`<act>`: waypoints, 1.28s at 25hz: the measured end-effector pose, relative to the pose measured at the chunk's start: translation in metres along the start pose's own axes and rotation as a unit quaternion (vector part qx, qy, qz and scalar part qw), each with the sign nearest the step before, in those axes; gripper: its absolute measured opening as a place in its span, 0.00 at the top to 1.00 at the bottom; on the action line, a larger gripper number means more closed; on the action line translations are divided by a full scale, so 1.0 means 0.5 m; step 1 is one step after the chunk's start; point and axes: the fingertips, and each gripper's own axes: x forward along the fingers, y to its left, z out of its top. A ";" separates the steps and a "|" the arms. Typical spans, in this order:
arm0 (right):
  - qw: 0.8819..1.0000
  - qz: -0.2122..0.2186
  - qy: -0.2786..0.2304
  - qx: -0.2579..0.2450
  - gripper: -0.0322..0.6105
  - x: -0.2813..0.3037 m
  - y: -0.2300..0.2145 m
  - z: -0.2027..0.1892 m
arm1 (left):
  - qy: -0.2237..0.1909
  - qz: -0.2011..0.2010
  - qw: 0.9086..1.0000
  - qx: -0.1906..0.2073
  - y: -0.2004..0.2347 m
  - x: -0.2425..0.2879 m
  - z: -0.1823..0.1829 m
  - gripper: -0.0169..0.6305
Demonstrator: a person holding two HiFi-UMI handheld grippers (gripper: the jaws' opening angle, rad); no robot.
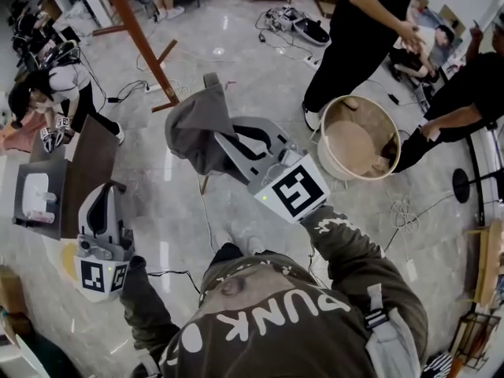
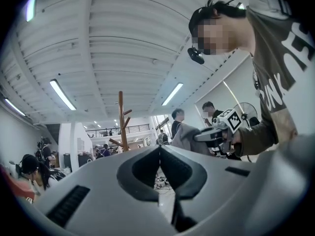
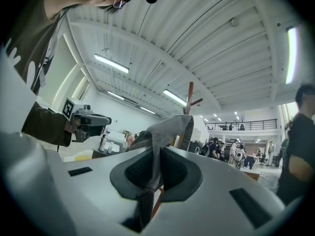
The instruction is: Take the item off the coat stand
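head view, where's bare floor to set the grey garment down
Bare floor opens between the coat stand, the grey garment and the standing person in black. A second patch lies between the left gripper and the right gripper. Crowded: the round basket, cables at the top, the dark table on the left.

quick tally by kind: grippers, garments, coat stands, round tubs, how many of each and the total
handheld two-jaw grippers: 2 (left gripper, right gripper)
grey fabric garment: 1
brown wooden coat stand: 1
round beige tub: 1
total: 5
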 end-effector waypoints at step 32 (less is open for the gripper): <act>0.996 -0.082 0.014 0.012 0.91 -0.078 0.016 0.001 | -0.011 -0.007 1.000 0.003 0.056 -0.115 0.033 0.97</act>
